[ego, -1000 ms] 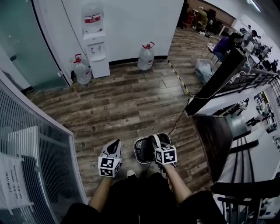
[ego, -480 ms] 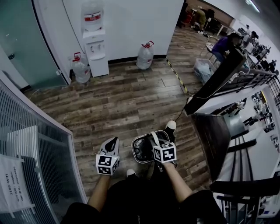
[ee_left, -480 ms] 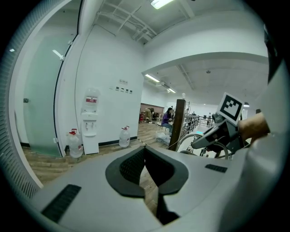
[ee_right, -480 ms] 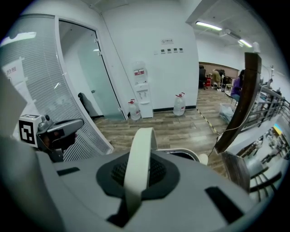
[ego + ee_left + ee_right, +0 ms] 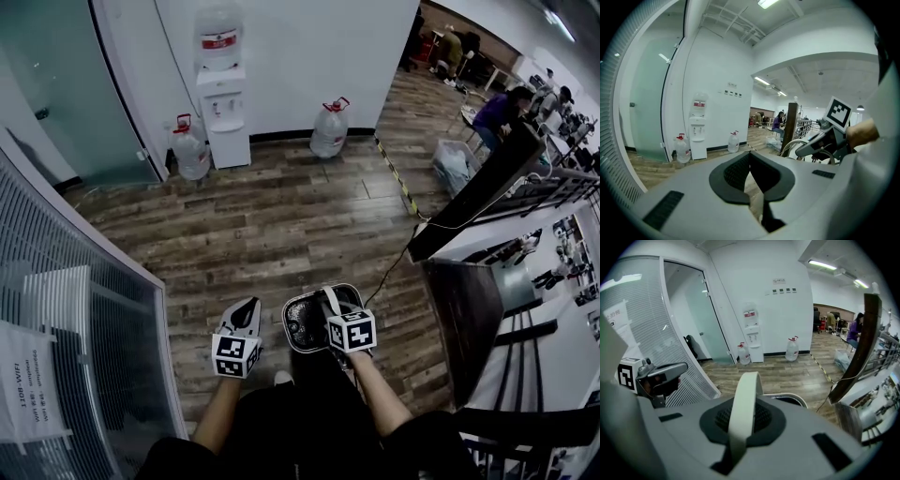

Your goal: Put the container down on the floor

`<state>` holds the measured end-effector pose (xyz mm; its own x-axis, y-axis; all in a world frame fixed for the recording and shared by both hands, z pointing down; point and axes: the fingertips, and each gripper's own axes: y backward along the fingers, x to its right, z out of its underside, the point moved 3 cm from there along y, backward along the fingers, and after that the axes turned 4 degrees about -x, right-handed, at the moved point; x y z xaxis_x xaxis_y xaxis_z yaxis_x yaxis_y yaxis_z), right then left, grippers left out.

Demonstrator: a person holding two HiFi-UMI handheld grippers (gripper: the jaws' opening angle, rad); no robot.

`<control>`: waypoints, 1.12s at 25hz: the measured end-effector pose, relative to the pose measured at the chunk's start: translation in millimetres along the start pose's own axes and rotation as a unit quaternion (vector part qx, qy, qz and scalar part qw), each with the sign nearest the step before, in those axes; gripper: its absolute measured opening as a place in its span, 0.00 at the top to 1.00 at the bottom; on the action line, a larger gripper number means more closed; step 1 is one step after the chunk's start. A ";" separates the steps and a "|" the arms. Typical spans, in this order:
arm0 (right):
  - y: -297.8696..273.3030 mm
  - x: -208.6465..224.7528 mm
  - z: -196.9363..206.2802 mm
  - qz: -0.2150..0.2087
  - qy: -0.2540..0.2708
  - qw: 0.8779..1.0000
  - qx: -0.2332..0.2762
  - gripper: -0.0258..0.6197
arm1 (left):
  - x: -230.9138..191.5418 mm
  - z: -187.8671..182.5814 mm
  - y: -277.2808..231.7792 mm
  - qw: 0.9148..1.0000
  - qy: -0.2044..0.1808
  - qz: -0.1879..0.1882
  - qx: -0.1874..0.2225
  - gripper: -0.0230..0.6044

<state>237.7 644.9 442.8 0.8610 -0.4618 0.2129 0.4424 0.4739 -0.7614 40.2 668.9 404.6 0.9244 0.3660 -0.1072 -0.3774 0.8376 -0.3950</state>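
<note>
My right gripper (image 5: 743, 420) is clamped on the pale handle (image 5: 746, 387) of the container (image 5: 305, 325). The strap-like handle runs up between the dark pads, with both jaws pressed against it. The container is a round bucket with a white rim and a dark inside. It hangs below that gripper over the wooden floor (image 5: 281, 225), close in front of my legs and just right of my left gripper (image 5: 750, 157).

The left gripper's jaws are pressed together at the tips with nothing between them. It is held beside the container and does not touch it.

Far across the floor a white water dispenser (image 5: 223, 105) stands against the white wall with a bottle on top. A water jug (image 5: 190, 150) sits on the floor just left of it, and another jug (image 5: 330, 131) sits further right.

On my near left is a curved glass partition with blinds (image 5: 84, 309). On my right are a dark desk (image 5: 464, 309) and a cable (image 5: 386, 262) trailing across the boards. A striped tape line (image 5: 398, 180) runs away along the floor towards the far right.
</note>
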 end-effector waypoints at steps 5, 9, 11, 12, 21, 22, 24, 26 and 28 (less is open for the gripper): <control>-20.6 10.4 -16.7 -0.012 0.000 1.000 -0.004 0.94 | -7.4 -9.3 -20.3 1.000 -0.007 -0.010 -0.008 0.94; -34.6 22.2 -36.4 -0.017 -0.001 1.000 -0.003 0.94 | -12.5 -22.3 -38.6 1.000 -0.007 -0.016 -0.009 0.94; -40.0 29.5 -45.1 -0.022 -0.002 1.000 -0.002 0.94 | -13.0 -28.7 -48.7 1.000 -0.009 -0.020 -0.008 0.94; -41.9 34.1 -48.6 -0.024 -0.001 1.000 -0.003 0.94 | -11.9 -31.7 -53.6 1.000 -0.008 -0.022 -0.009 0.94; -56.5 77.7 -76.3 -0.035 0.001 0.999 -0.018 0.94 | 1.0 -51.1 -99.1 0.999 -0.006 -0.040 -0.016 0.94; -57.8 82.6 -77.0 -0.036 0.003 0.999 -0.021 0.94 | 3.1 -51.4 -102.7 0.999 -0.006 -0.043 -0.018 0.94; -61.3 93.3 -79.8 -0.038 0.007 0.999 -0.026 0.94 | 6.9 -52.3 -110.2 0.999 -0.007 -0.046 -0.022 0.94; -66.4 103.9 -85.1 -0.039 0.008 0.999 -0.029 0.94 | 8.7 -54.8 -118.3 0.998 -0.011 -0.048 -0.025 0.94; -72.3 111.9 -86.8 -0.041 0.003 0.999 -0.033 0.94 | 7.6 -55.5 -124.2 0.998 -0.013 -0.050 -0.028 0.94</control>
<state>280.2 493.9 468.5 0.8210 -0.5013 0.2730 0.4937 0.3836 -0.7804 97.2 545.2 402.2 0.9555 0.2922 -0.0413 -0.2787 0.8472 -0.4523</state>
